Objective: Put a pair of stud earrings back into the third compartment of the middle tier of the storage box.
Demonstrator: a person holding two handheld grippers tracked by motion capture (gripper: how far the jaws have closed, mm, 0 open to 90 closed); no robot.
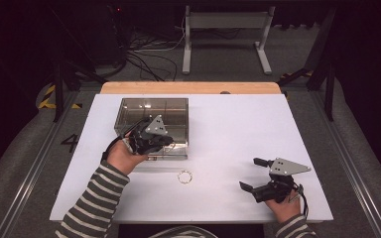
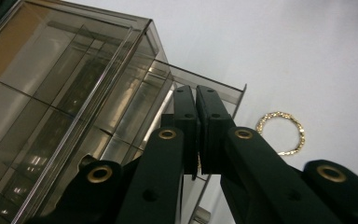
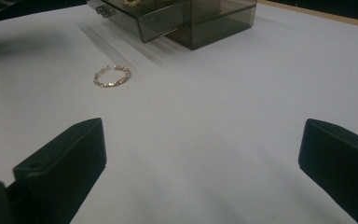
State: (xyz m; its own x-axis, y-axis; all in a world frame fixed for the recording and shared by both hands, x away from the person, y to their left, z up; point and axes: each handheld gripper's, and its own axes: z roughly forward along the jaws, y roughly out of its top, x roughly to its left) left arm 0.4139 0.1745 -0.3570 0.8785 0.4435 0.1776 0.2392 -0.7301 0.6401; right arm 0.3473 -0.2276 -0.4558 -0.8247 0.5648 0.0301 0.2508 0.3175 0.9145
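A smoky clear box [image 1: 151, 111] stands at the table's left, its low drawer [image 1: 173, 152] pulled out toward me. My left gripper [image 1: 164, 142] hovers over the drawer's front; in the left gripper view its jaws [image 2: 196, 91] are pressed together above the drawer [image 2: 223, 91]. A small gold glint shows in the slit between them, and I cannot tell what it is. A gold bracelet [image 1: 185, 176] [image 2: 282, 133] [image 3: 112, 75] lies on the white table in front of the drawer. My right gripper [image 1: 248, 173] [image 3: 200, 154] rests low at the near right, open and with nothing between its fingers.
The right gripper view shows another gold piece [image 3: 130, 2] lying in the open drawer [image 3: 168, 18], whose two small knobs [image 3: 103, 10] face me. The white table top [image 1: 238, 129] ends in a wooden strip [image 1: 188, 88] at the far edge. Cables and a metal stand lie on the floor beyond.
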